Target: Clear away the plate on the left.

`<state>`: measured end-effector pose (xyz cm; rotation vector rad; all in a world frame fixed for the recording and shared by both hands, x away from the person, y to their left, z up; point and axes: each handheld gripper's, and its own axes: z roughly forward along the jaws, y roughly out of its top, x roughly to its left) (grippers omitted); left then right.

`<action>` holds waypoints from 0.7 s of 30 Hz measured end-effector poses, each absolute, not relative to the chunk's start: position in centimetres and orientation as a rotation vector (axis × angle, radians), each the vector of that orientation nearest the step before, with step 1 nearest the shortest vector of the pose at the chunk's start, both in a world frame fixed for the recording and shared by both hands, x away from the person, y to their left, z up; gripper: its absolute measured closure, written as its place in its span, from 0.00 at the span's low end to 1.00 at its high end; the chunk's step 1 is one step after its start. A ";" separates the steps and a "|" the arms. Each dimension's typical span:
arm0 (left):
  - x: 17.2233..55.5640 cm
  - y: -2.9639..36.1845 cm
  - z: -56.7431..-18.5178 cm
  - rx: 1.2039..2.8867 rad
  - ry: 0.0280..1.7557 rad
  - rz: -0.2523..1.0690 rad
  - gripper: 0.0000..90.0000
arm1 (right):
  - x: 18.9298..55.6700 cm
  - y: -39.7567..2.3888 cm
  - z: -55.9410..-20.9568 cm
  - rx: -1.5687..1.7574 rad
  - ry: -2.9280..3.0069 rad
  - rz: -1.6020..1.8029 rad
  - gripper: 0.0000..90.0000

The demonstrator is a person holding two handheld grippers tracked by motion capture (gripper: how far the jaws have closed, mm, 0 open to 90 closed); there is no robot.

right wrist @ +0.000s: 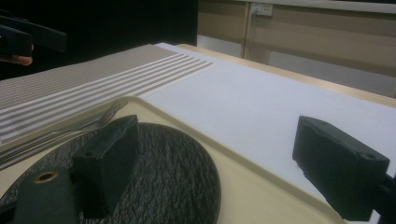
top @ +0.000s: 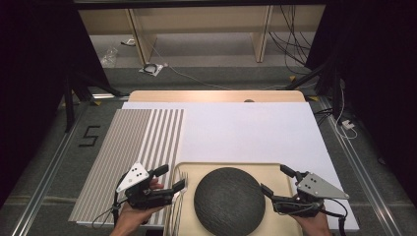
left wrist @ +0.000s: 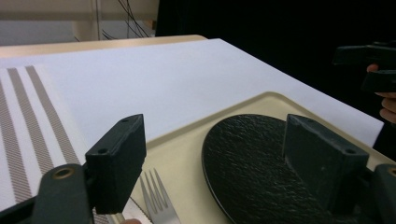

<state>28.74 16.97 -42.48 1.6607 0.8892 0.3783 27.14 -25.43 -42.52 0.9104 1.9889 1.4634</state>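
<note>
Left gripper [top: 170,178]: jaws wide apart, nothing between the pads; no earlier state noted. Fork [top: 178,206]: lies on the tray's left edge, just under and ahead of this gripper's jaws, tines pointing away from the hand. Plate [top: 229,200]: dark, round, on the tray [top: 275,169], between the two grippers. Right gripper [top: 278,181]: jaws spread wide, empty, just right of the plate. Striped mat [top: 128,147]: left of the tray, beneath the left hand.
</note>
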 end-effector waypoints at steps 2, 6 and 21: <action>28.7 17.1 -42.5 1.660 0.889 0.392 0.22 | 27.1 -25.5 -42.5 0.912 1.988 1.463 0.18; 28.6 17.2 -42.6 1.648 0.895 0.389 0.19 | 27.1 -25.5 -42.5 0.914 1.985 1.461 0.18; 28.5 17.4 -42.6 1.621 0.915 0.423 0.18 | 27.1 -25.5 -42.5 0.910 1.979 1.464 0.18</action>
